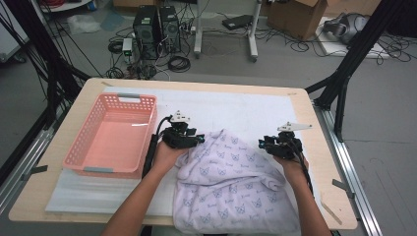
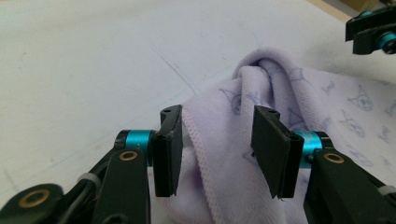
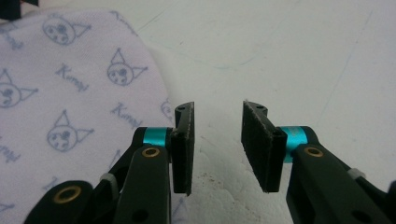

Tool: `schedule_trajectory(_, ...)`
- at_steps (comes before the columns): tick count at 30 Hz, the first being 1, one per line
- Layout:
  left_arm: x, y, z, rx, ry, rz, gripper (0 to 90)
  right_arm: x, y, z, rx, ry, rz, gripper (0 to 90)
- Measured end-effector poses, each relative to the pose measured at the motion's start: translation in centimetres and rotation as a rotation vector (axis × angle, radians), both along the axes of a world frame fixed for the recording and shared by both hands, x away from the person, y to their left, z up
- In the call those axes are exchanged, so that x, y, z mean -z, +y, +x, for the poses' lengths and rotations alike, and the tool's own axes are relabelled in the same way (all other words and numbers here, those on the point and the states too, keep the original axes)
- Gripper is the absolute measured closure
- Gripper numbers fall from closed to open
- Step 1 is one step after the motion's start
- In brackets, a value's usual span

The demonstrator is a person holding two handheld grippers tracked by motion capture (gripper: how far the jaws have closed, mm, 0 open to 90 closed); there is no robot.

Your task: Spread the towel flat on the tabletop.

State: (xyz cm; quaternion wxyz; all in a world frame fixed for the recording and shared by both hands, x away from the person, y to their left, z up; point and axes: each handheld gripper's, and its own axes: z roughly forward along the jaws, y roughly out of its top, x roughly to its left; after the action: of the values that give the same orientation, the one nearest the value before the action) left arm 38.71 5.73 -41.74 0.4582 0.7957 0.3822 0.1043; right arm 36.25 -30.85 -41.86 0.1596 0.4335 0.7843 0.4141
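A robotics research lab: a pale wooden table (image 1: 314, 147) with a white foam mat (image 1: 246, 110) stands inside a black metal camera frame (image 1: 351, 64). On the grey floor beyond its far edge sit two black desktop computer towers (image 1: 157, 32) amid tangled black cables (image 1: 179, 63), with an open brown cardboard box (image 1: 300, 17) at far right.

The cloth (image 1: 231, 182) is pale lilac, printed all over with small grey-blue cat-like faces and script words. Left of the cloth, the basket (image 1: 112, 135) is salmon pink. Under the cloth, the white sheet (image 1: 246, 110) covers a light wood surface (image 1: 319, 142).
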Motion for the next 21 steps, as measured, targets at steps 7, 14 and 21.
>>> schedule_trajectory(7, 1.7, -2.3, 0.2, 0.086, 0.036, 0.104, 69.0, 1.1, 0.0, 1.6, 0.007, 0.032, -0.029, 65.2)
schedule_trajectory(14, 0.3, -1.4, -0.4, 0.059, -0.004, 0.082, 84.3, 2.0, 0.5, 2.5, 0.011, 0.062, -0.023, 64.4)
schedule_trajectory(21, -1.3, -0.4, -2.3, 0.081, -0.047, -0.008, 84.7, 1.9, 1.0, 2.8, -0.015, 0.05, -0.002, 69.6)
